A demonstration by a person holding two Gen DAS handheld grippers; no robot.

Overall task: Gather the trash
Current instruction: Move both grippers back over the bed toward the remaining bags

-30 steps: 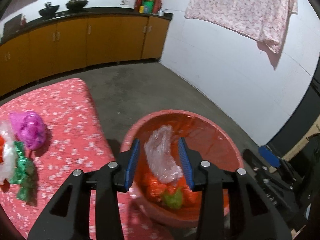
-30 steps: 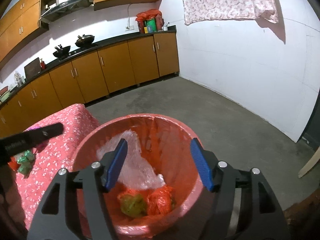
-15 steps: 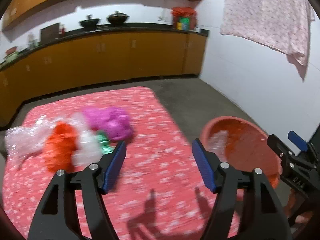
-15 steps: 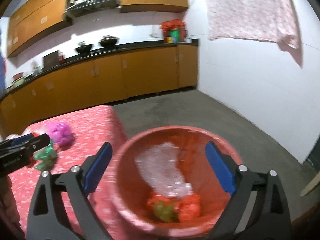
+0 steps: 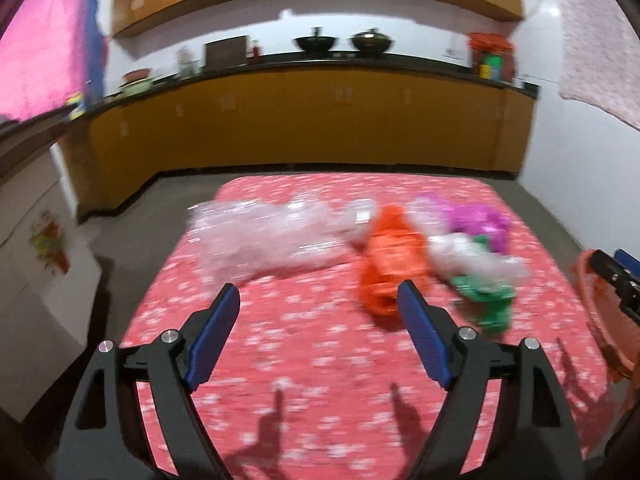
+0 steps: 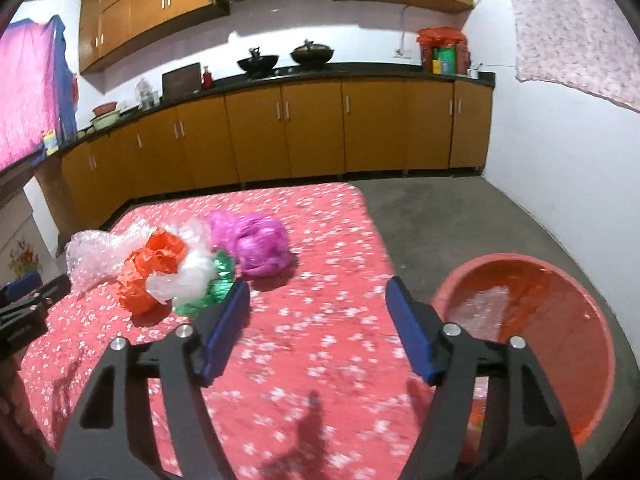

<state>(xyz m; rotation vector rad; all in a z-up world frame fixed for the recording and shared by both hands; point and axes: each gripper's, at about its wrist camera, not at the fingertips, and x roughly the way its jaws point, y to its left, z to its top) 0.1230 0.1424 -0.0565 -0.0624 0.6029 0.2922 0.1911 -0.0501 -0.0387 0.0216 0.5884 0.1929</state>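
Observation:
Crumpled plastic trash lies on the red flowered table (image 5: pixel 320 360): clear bubble wrap (image 5: pixel 260 236), an orange bag (image 5: pixel 390 264), a white bag (image 5: pixel 472 256), a green wrapper (image 5: pixel 488 300) and a purple bag (image 5: pixel 476 220). My left gripper (image 5: pixel 318 304) is open and empty above the table, just short of the pile. My right gripper (image 6: pixel 318 300) is open and empty over the table's right part; the pile shows there too, with the orange bag (image 6: pixel 154 268) and purple bag (image 6: pixel 260 248). The red bin (image 6: pixel 560 320) stands on the floor at right, holding trash.
Yellow kitchen cabinets (image 6: pixel 280 140) with pots on the counter line the far wall. A white wall (image 6: pixel 560 160) with a hanging flowered cloth (image 6: pixel 576 28) is at right. Grey floor (image 6: pixel 440 208) lies between table and cabinets. A pink cloth (image 5: pixel 40 52) hangs at left.
My left gripper let go of the clear plastic into the bin, opened wide and swung left to the table's pile. My right gripper also swung left, from over the bin to the table.

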